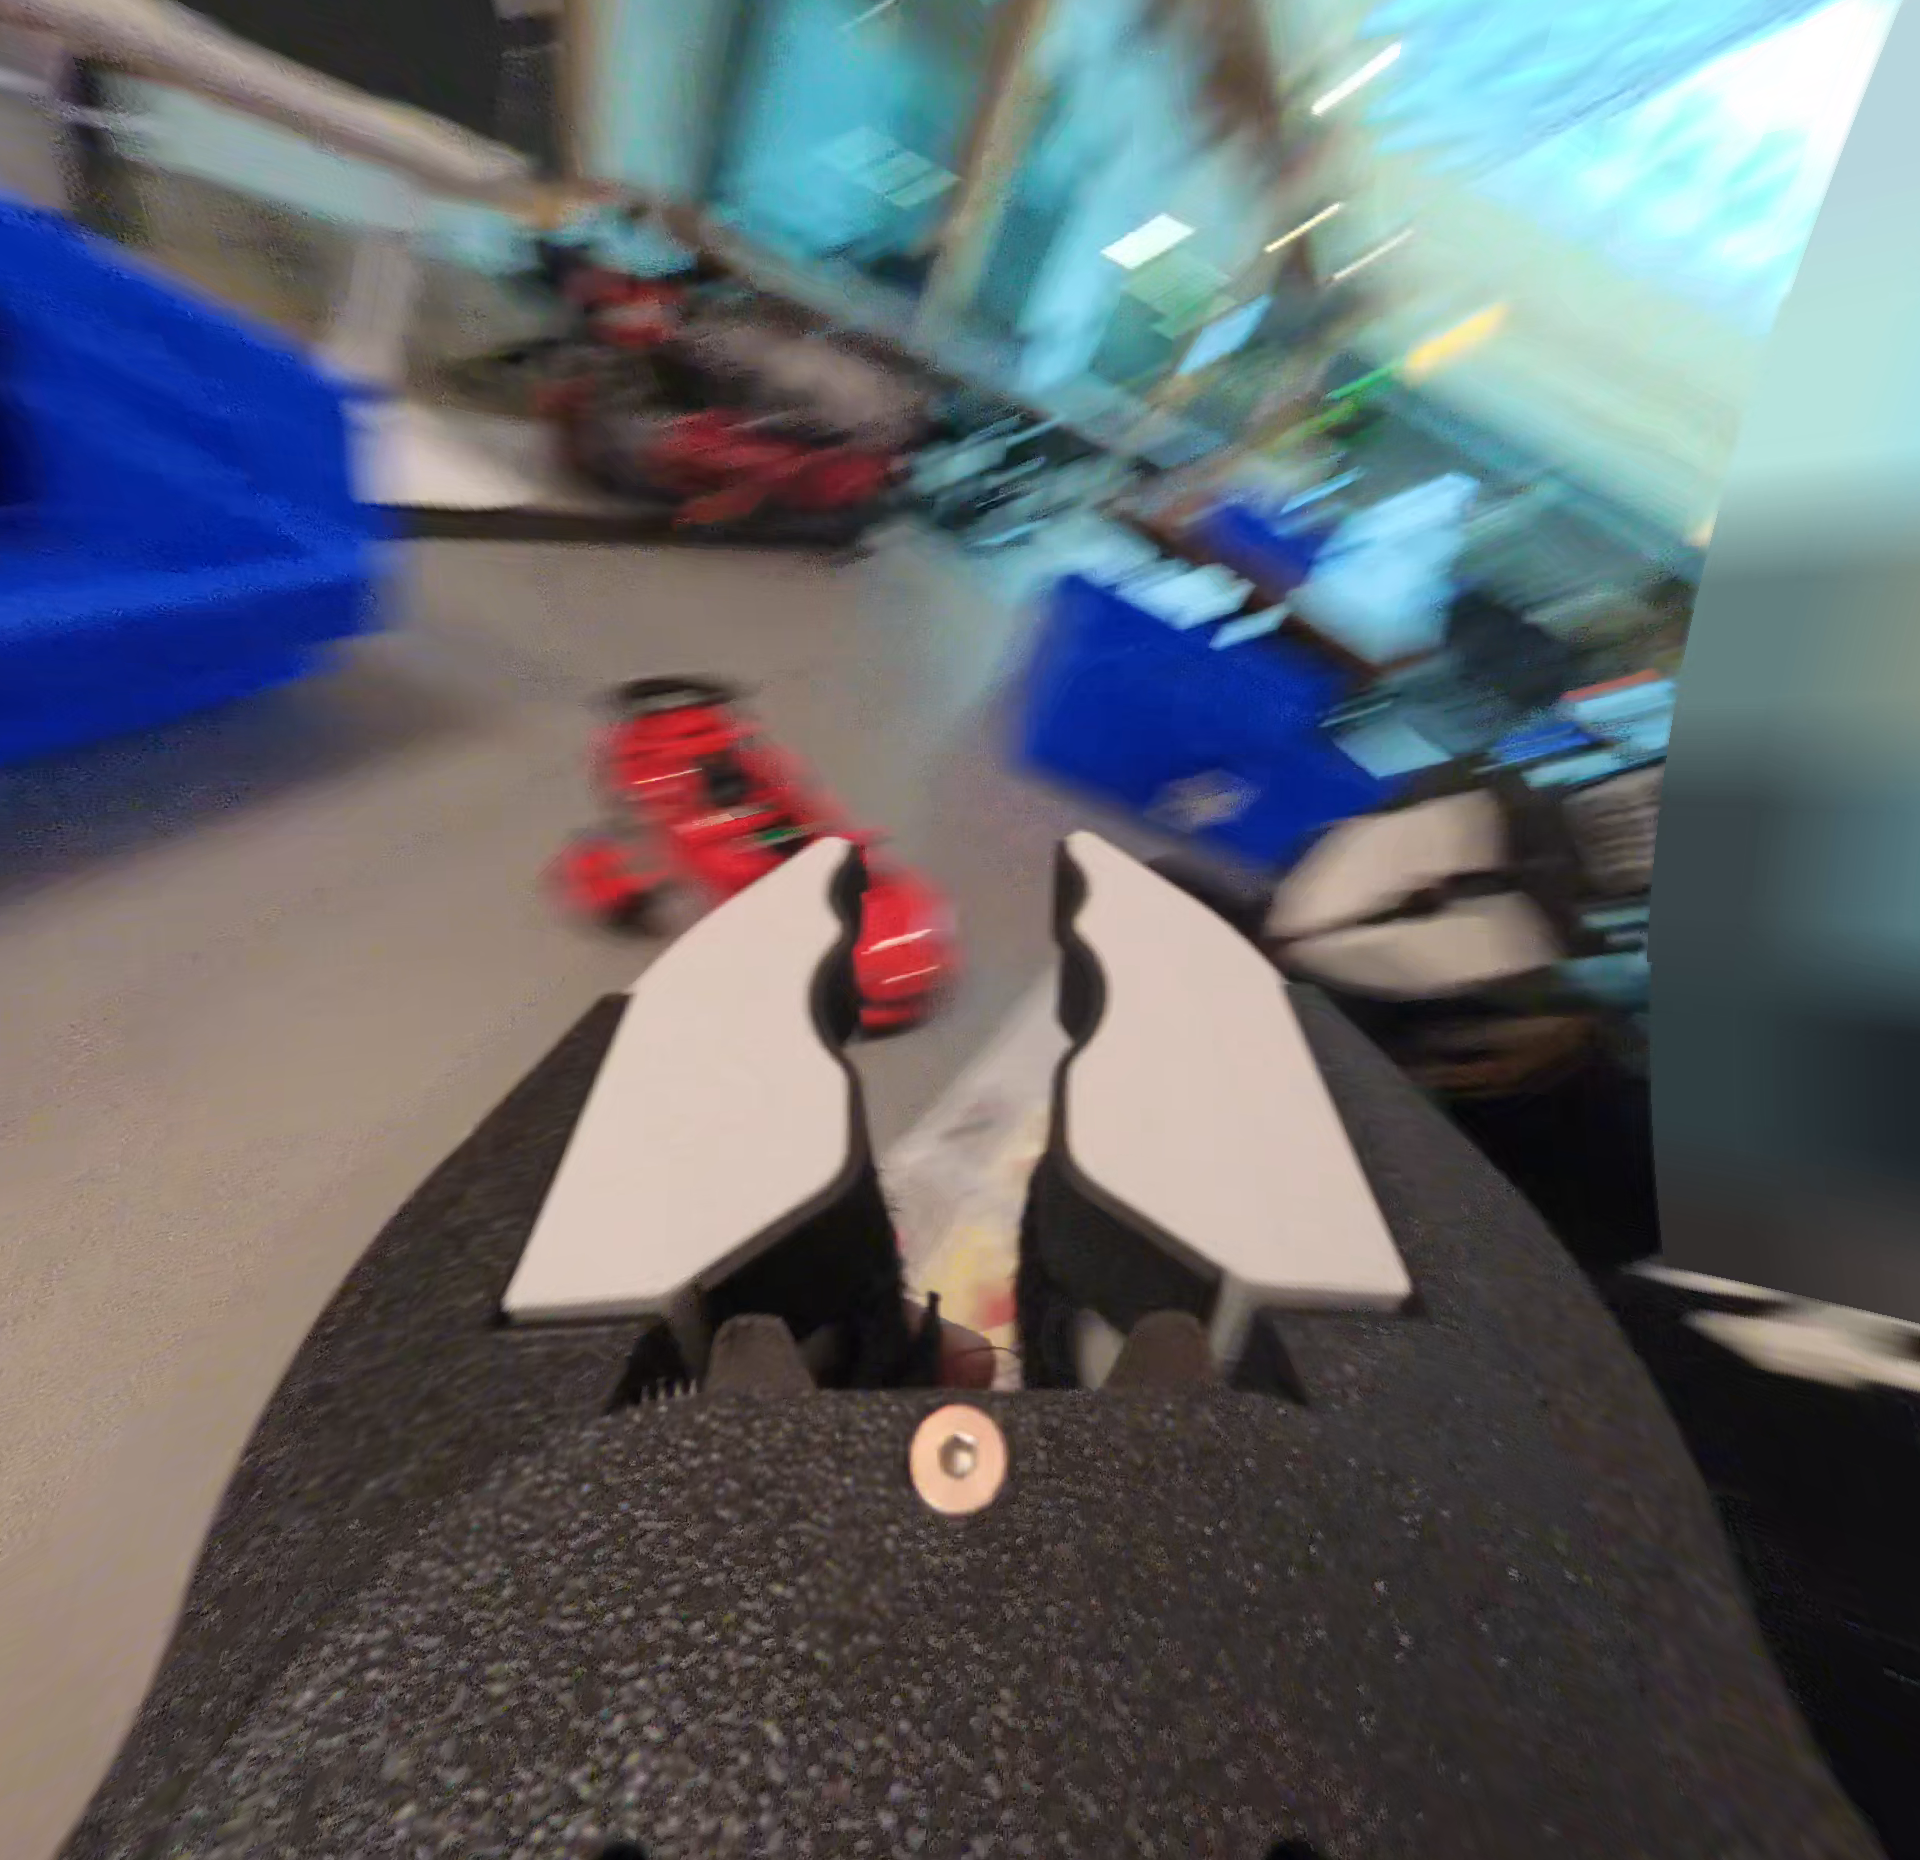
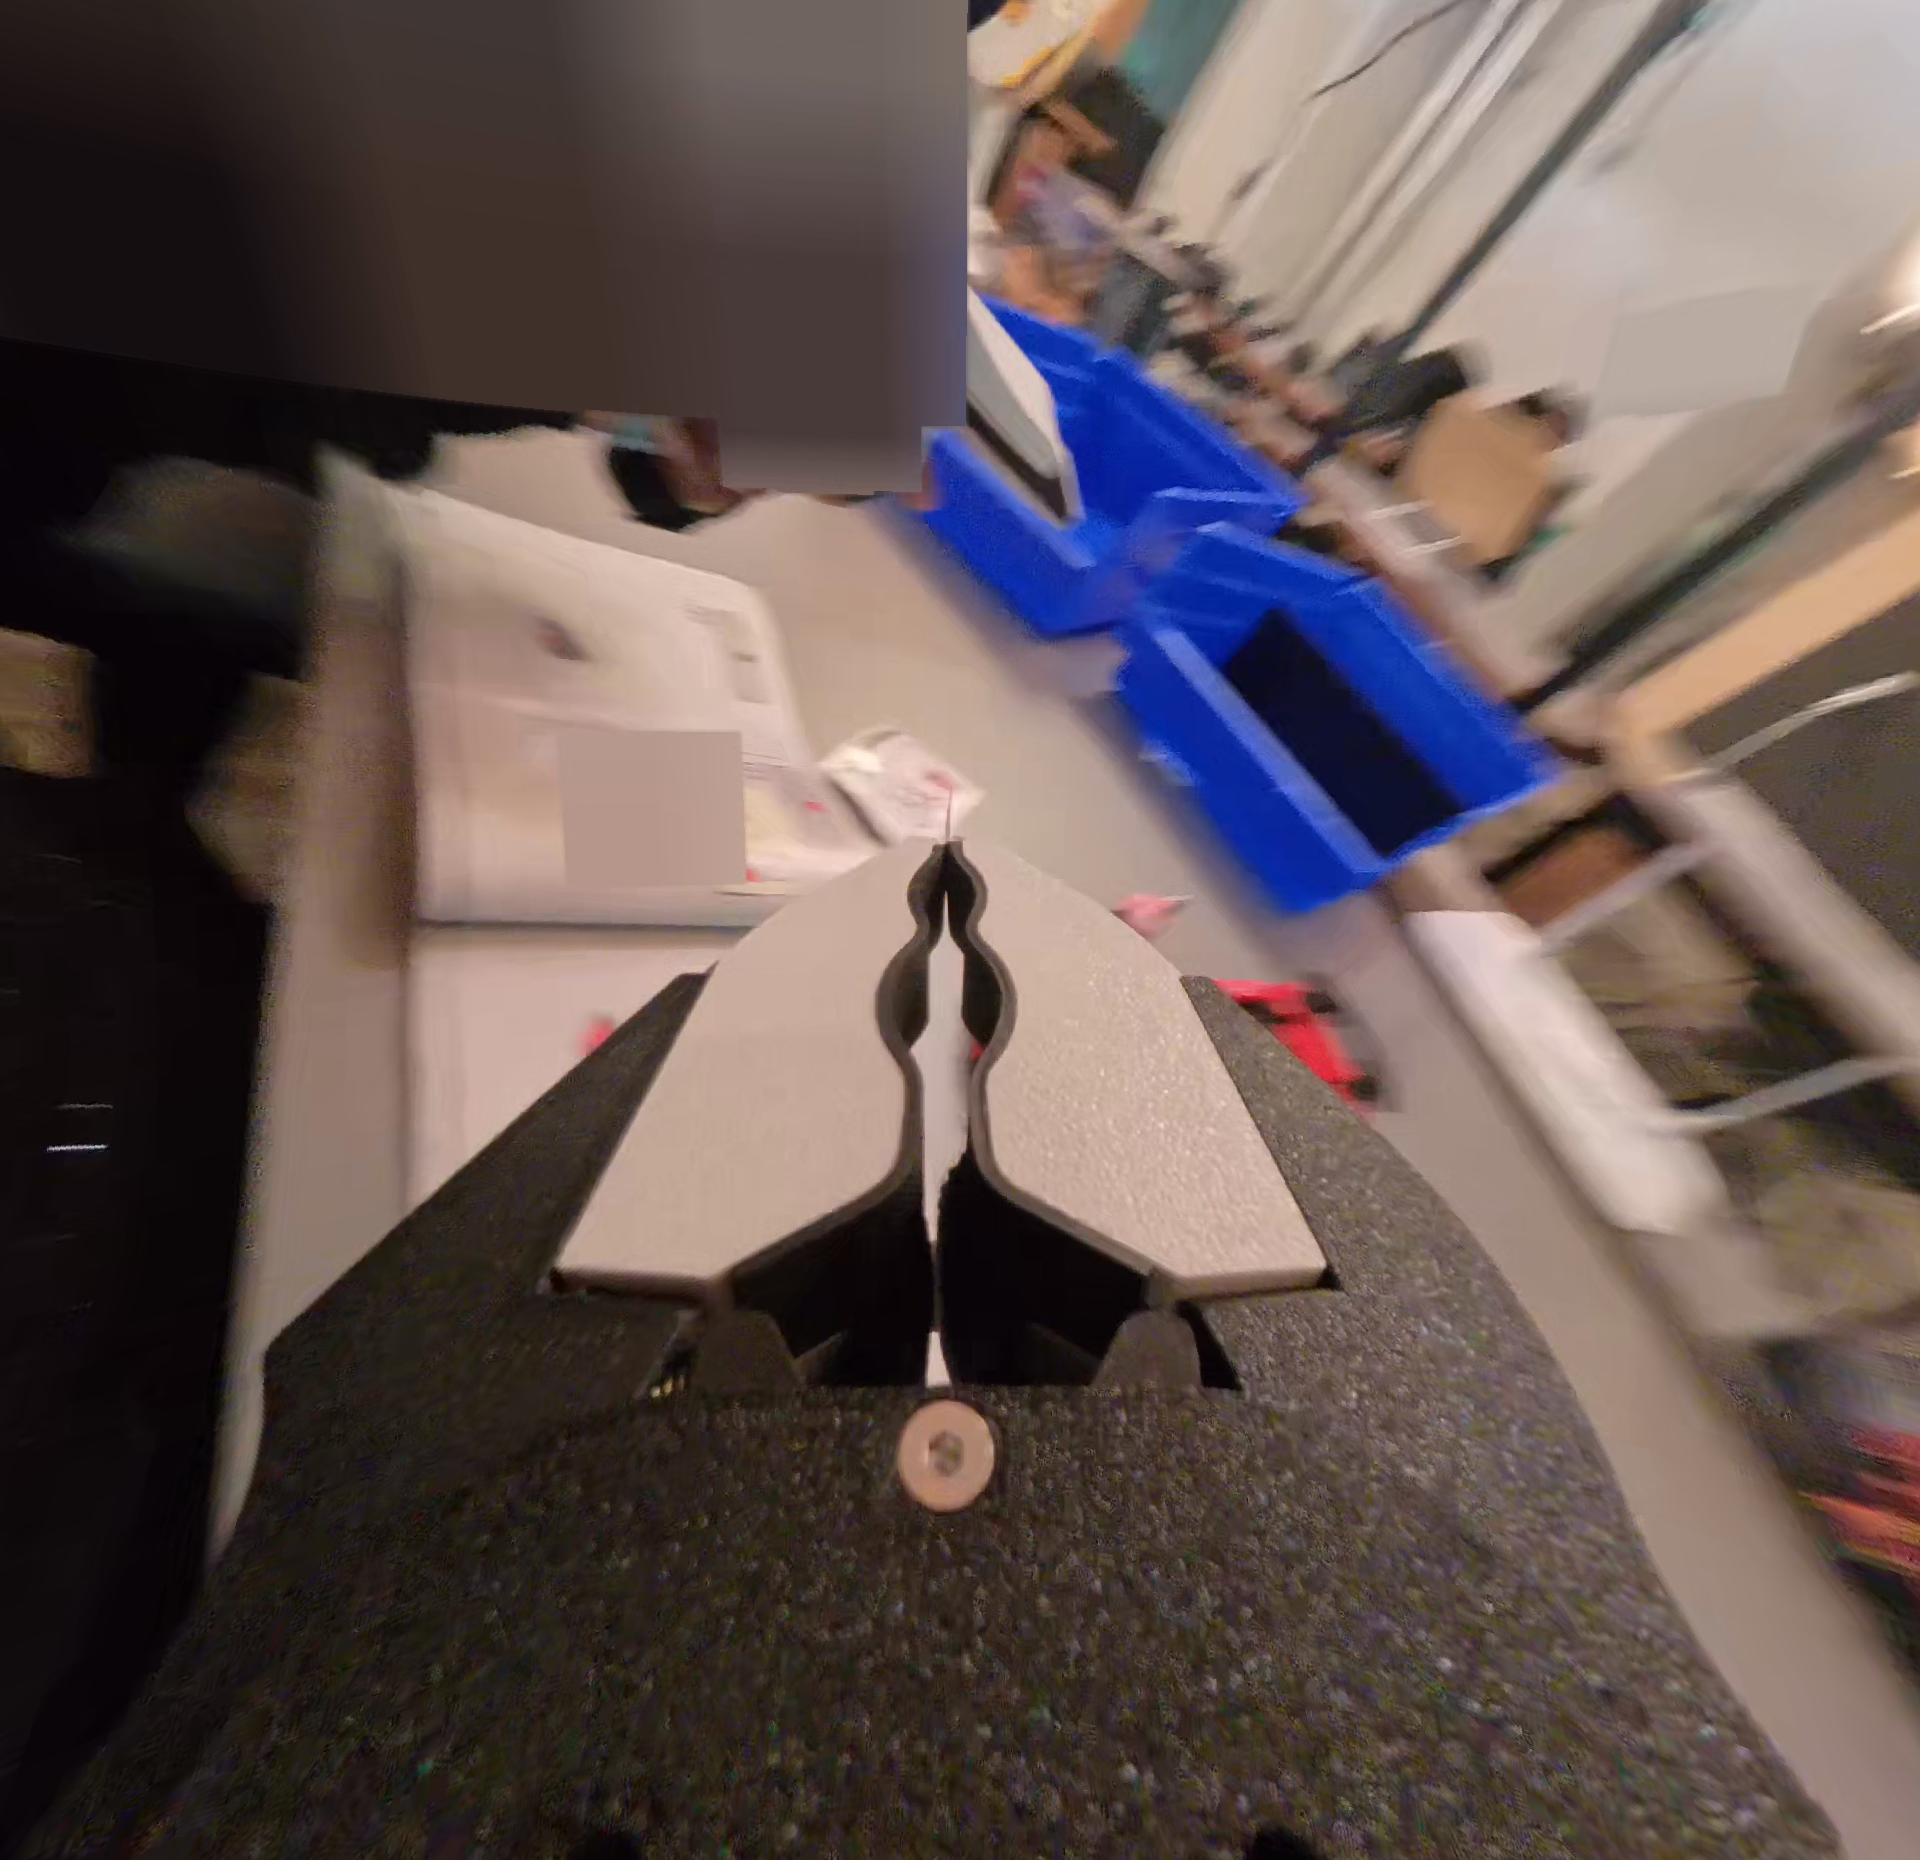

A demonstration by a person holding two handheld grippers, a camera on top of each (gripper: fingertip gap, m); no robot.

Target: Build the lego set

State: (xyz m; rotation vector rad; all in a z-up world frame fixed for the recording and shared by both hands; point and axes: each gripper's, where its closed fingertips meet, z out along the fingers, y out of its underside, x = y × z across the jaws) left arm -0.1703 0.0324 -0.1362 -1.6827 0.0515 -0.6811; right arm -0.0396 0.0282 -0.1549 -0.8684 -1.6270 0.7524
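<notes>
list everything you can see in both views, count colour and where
lego model: one, red, on the grey table ahead of the left tongs
table: one, grey, under everything
bins: at least two, blue, far right side of the table
booklet: one, white, open on the table's left in the right view
plastic bag: one, clear, just beyond the right tongs' tips
loose red pieces: blurred, count unclear, right of the right tongs
left tongs: grey fingers, open, empty
right tongs: grey fingers, tips together
</notes>
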